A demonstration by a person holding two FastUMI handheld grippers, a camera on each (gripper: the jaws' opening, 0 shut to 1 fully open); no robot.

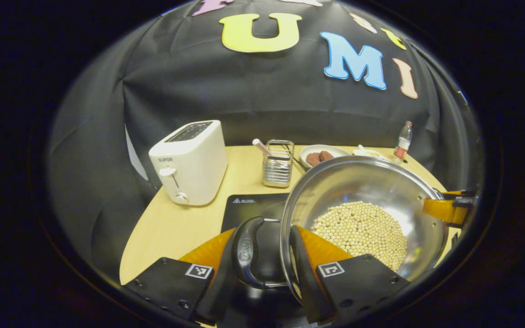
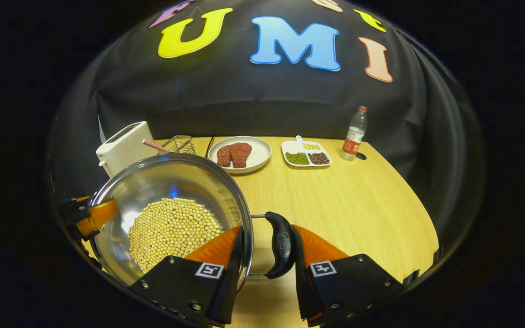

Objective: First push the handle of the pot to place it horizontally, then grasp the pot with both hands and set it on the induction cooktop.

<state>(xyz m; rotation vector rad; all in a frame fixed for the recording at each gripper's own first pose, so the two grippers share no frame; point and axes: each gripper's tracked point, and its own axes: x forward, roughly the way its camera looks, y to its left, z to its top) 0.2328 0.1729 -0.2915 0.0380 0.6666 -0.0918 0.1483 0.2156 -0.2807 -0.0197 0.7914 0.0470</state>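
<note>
Am clamping left gripper (image 1: pixel 267 255) on steel pot (image 1: pixel 372 182) handle (image 1: pixel 249 250), right gripper (image 2: pixel 265 255) pinching opposite handle (image 2: pixel 283 243); soybeans (image 2: pixel 173 230) sitting inside

Staged kitchen booth, toaster (image 1: pixel 190 161), cooktop (image 1: pixel 249 210)

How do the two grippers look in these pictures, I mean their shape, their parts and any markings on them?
Both look alike. The left gripper and the right gripper each have two wedge-shaped fingers that widen toward the camera into flat black plates fastened with small screws. Each plate carries a small square black-and-white marker near its inner corner. No cables or sleeves can be seen.
</note>
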